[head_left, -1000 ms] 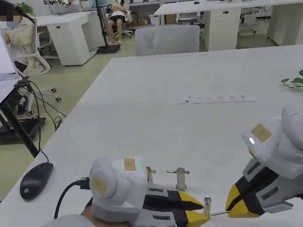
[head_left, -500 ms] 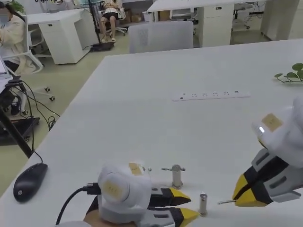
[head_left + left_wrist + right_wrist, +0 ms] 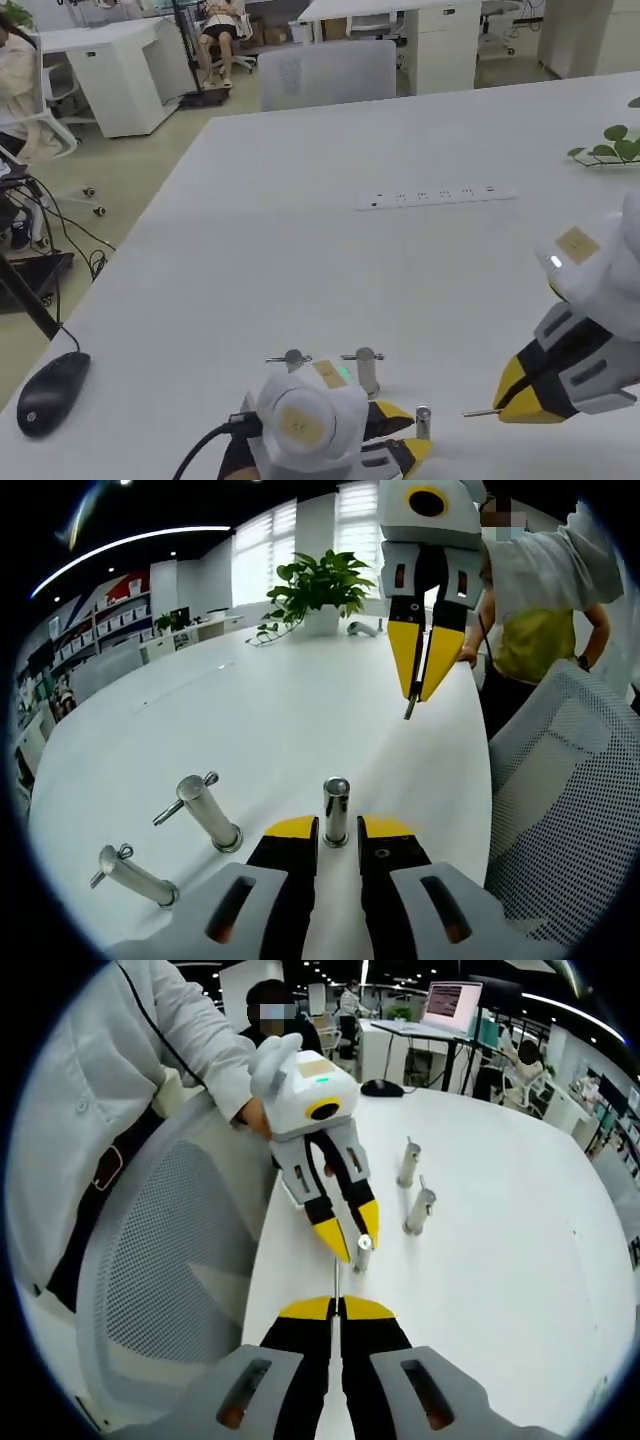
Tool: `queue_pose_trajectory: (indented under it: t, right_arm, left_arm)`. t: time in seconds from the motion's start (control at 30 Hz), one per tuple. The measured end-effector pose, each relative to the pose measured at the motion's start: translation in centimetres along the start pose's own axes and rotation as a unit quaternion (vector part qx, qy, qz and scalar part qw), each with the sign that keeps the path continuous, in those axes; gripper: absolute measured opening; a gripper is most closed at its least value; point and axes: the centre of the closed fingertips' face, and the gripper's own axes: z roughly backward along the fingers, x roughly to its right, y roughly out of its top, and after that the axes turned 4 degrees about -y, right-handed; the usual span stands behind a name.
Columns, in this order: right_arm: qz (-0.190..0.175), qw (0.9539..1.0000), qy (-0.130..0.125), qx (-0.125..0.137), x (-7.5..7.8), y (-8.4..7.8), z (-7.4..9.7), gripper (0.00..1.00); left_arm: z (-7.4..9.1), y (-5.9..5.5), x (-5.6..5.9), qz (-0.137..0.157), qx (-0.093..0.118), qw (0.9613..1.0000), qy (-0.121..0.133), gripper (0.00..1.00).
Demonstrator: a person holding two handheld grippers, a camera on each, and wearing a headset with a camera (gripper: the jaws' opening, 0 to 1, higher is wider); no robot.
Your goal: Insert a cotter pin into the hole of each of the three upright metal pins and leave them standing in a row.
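Yellow-tipped right tool (image 3: 503, 407) pinches a cotter pin (image 3: 480, 411) near the upright pin (image 3: 423, 422) flanked by the narrow left tool (image 3: 409, 433).

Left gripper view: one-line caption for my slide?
Left gripper brackets the bare metal pin while the right gripper holds a cotter pin beyond it; two already-pinned metal pins stand alongside.

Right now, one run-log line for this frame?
left tongs flank bare pin | right tongs shut on cotter pin, short of it | middle pin, far pin cottered, upright
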Motion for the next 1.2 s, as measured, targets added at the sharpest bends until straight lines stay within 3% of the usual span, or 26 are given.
queue_pose_trajectory:
  t: [0.2,0.57,0.67,0.9,0.97,1.07,1.13,1.2]
  right_arm:
    - [-0.004,1.0000,-0.002,0.001,0.1,-0.1,0.1,0.03]
    - [-0.005,1.0000,-0.003,0.002,0.2,0.0,0.0,0.03]
    - [-0.004,1.0000,-0.003,0.002,0.2,0.0,0.0,0.03]
    - [-0.001,1.0000,-0.002,-0.001,0.1,-0.2,-0.2,0.03]
    - [0.002,1.0000,-0.001,-0.002,0.1,-0.3,-0.4,0.03]
    - [0.002,1.0000,-0.001,-0.003,0.0,-0.3,-0.5,0.03]
    - [0.001,1.0000,0.001,-0.003,-0.1,-0.3,-0.6,0.03]
    - [0.003,1.0000,0.001,-0.004,-0.1,-0.3,-0.6,0.03]
  left_arm:
    - [-0.6,0.0,0.4,0.007,0.000,0.9999,0.009,0.14]
    - [-0.8,-0.3,-0.3,0.007,-0.006,0.9996,0.026,0.08]
    - [-0.9,-0.3,-0.2,-0.017,-0.008,0.9997,0.014,0.07]
    - [-0.7,-0.5,0.5,-0.052,0.000,0.9972,-0.054,0.07]
    - [-0.6,-0.6,0.6,-0.085,-0.006,0.9939,-0.069,0.07]
    - [-0.5,-0.6,1.0,-0.109,-0.007,0.9896,-0.094,0.07]
    - [-0.5,-0.6,1.4,-0.132,-0.007,0.9842,-0.118,0.07]
    - [-0.4,-0.7,1.5,-0.138,-0.009,0.9824,-0.126,0.07]
